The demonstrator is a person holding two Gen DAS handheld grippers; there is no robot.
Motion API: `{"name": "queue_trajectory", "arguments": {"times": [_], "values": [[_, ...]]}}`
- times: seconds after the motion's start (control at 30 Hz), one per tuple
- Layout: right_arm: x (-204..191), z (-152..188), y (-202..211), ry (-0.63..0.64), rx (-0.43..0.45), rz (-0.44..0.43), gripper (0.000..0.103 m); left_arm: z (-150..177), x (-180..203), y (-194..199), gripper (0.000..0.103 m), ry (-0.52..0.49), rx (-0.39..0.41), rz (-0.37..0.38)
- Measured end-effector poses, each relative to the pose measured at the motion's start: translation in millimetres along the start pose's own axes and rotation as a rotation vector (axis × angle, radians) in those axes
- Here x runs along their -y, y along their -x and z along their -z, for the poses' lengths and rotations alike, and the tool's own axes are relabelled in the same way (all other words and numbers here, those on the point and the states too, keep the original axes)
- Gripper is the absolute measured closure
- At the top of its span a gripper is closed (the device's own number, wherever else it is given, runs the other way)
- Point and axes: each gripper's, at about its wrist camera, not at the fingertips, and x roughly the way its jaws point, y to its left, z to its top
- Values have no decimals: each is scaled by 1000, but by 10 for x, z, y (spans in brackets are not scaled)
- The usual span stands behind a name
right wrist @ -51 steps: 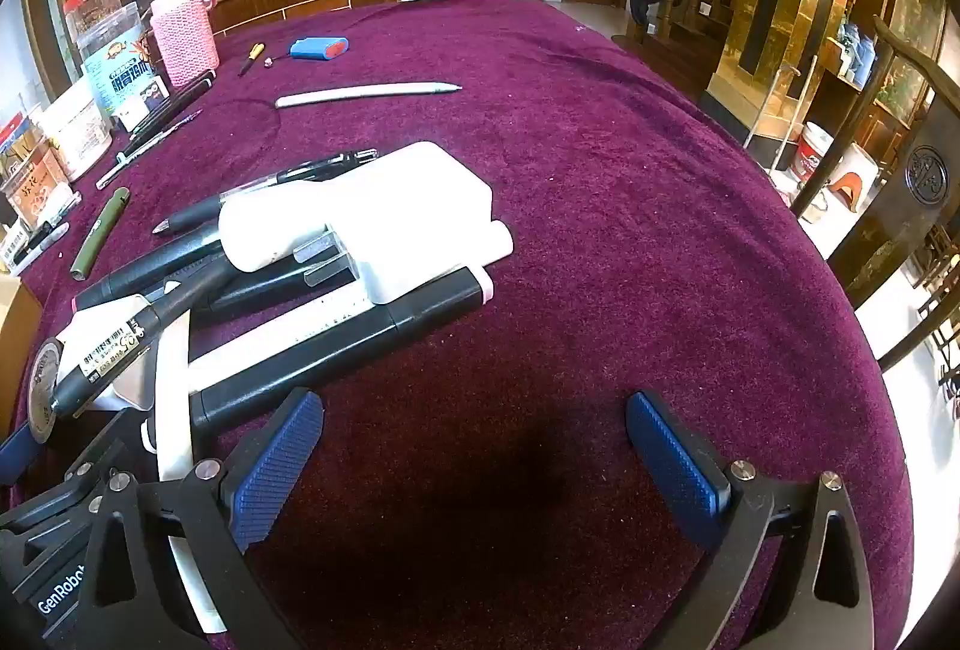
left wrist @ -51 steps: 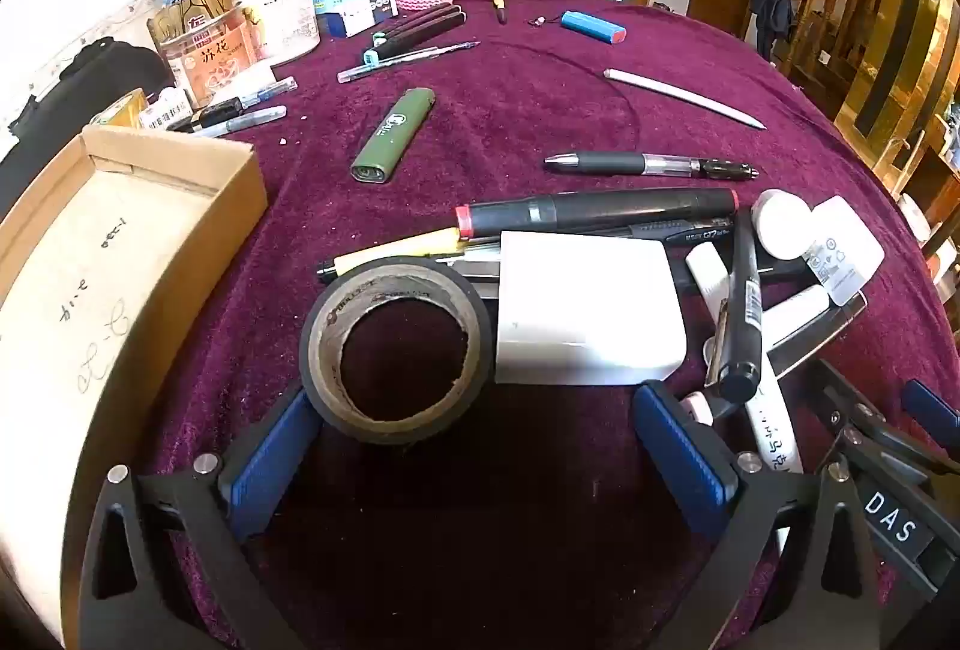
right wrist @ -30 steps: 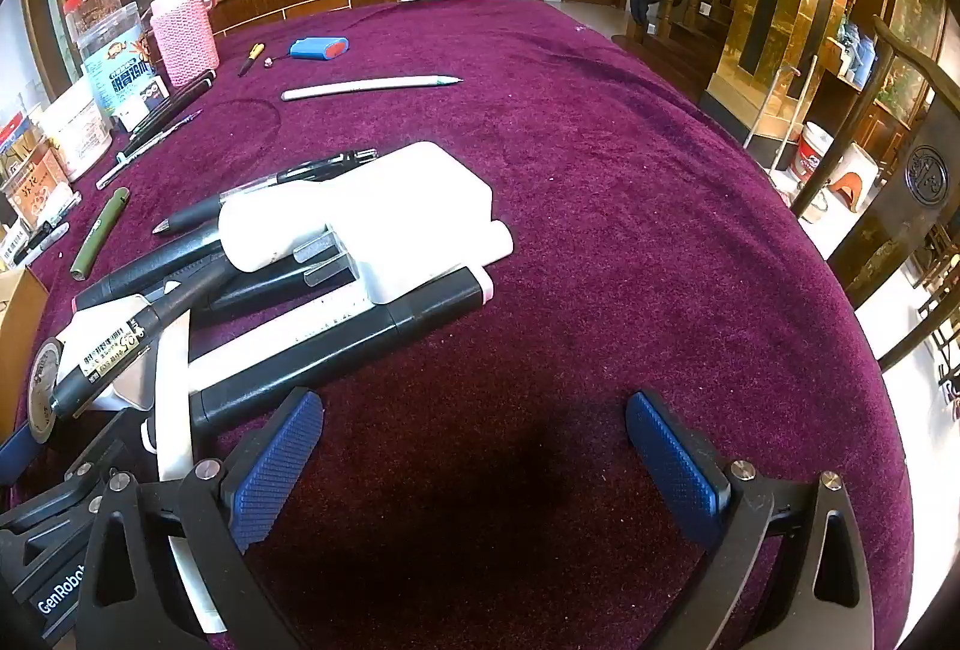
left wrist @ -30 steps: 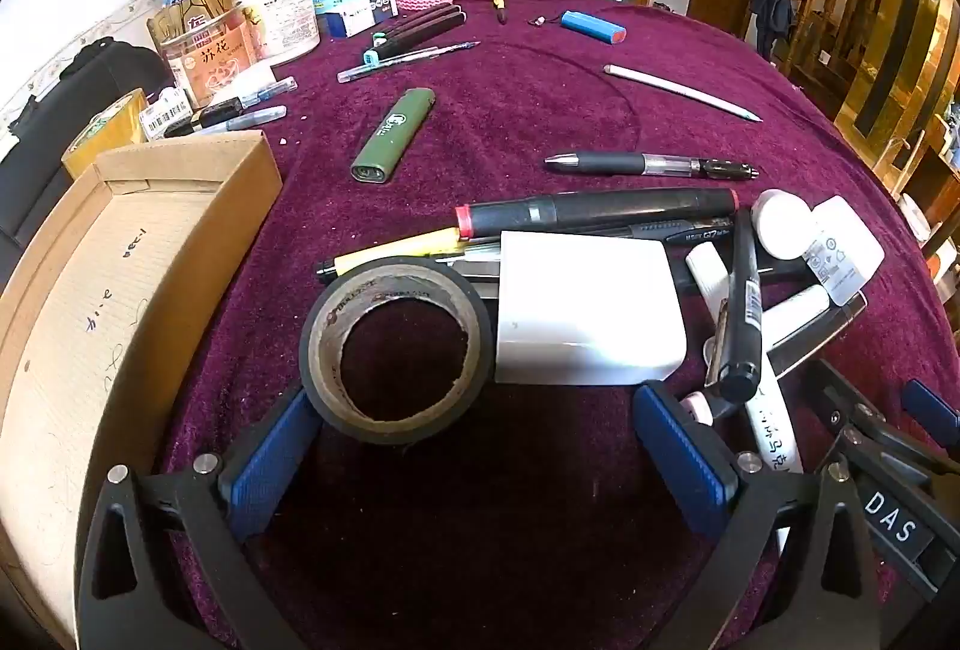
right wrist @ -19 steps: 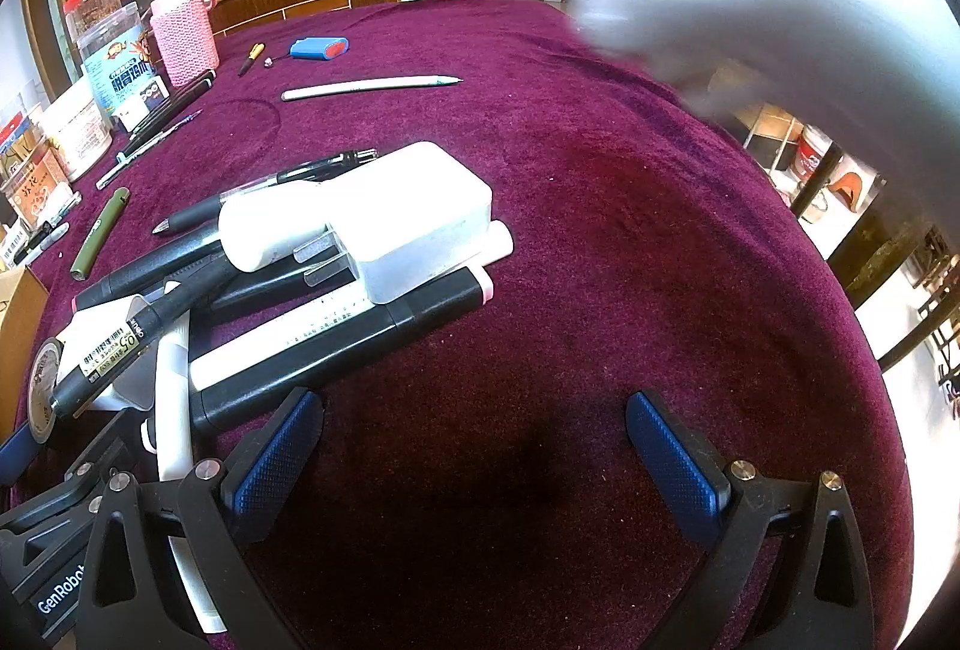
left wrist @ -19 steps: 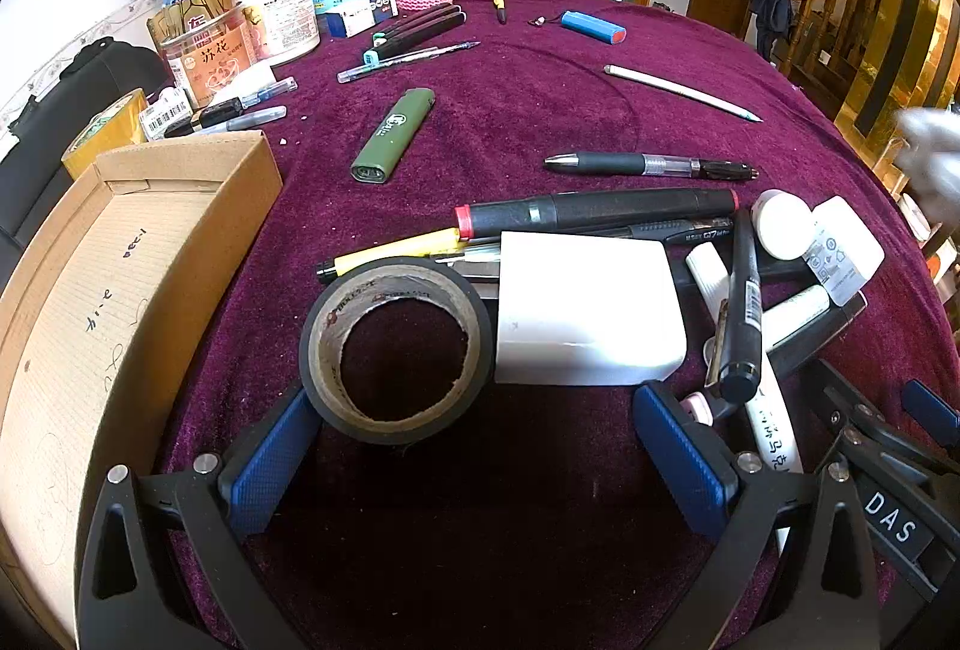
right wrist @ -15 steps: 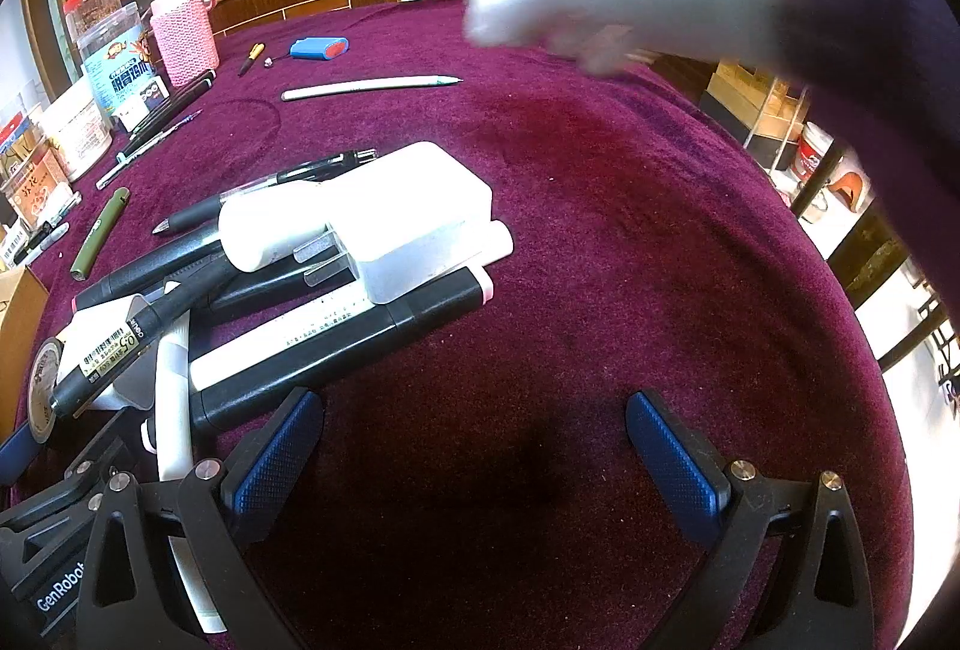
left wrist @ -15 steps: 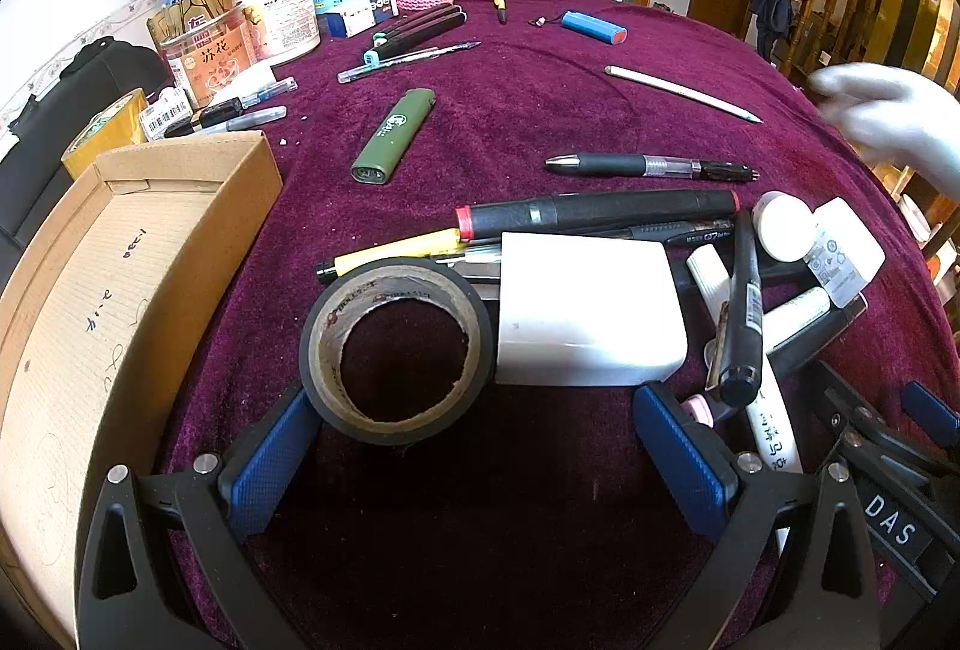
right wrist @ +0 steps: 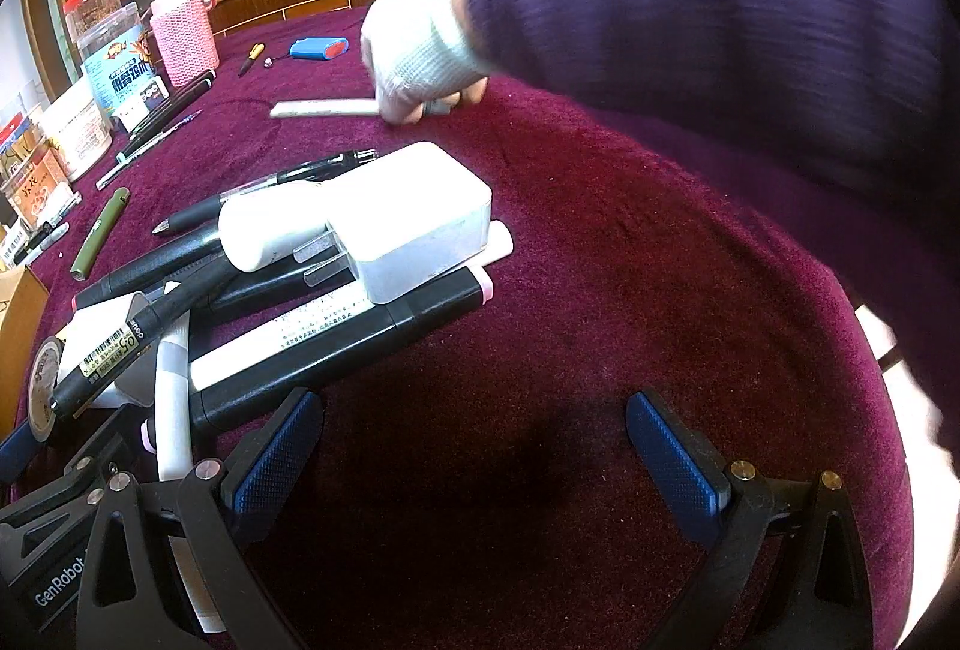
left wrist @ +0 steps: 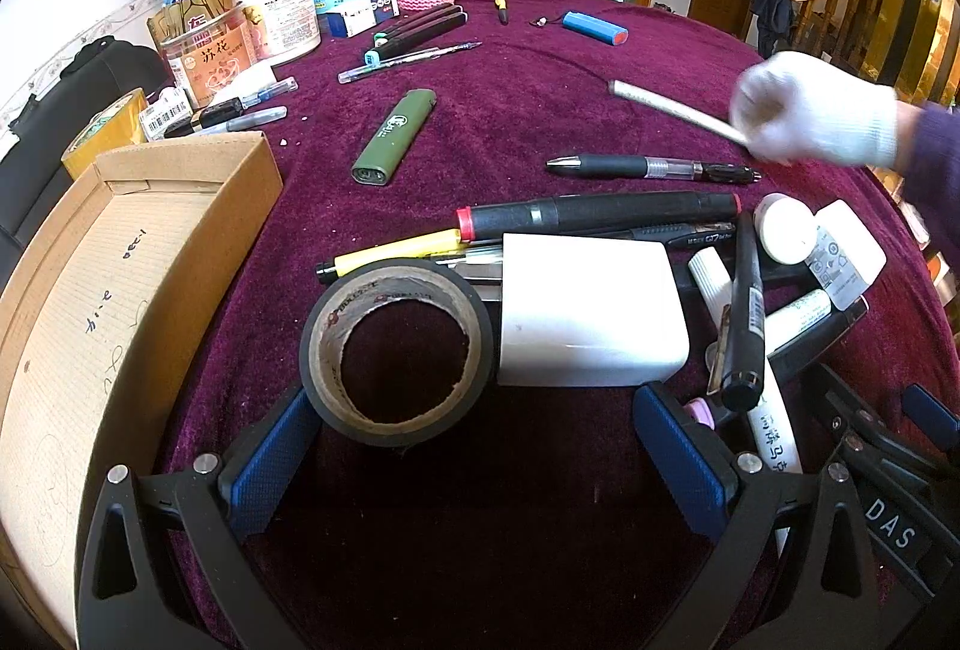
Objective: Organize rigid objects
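Both grippers rest wide open, empty: left gripper [left wrist: 474, 446] just behind tape roll [left wrist: 396, 350] and charger [left wrist: 588, 311], right gripper [right wrist: 474, 461] beside pen pile [right wrist: 336, 326]. Gloved hand [right wrist: 420, 62] grabs white stick [right wrist: 324, 108]; its sleeve could knock the pile.

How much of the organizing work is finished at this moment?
Nothing looks sorted: the cardboard box shows no items. A gloved hand grips the white stick. Both hand-held grippers are open, holding nothing. The tape roll, charger and pens remain piled.
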Motion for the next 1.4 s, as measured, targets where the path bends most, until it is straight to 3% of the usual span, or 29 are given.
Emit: {"name": "queue_trajectory", "arguments": {"times": [1.17,1.4], "values": [[-2,-55,-30,18,-25,-24,1,1,1,1,0,-1,1,0],[-14,-85,-41,81,-91,-53,1,5,-44,52,0,-87,-94,61]]}}
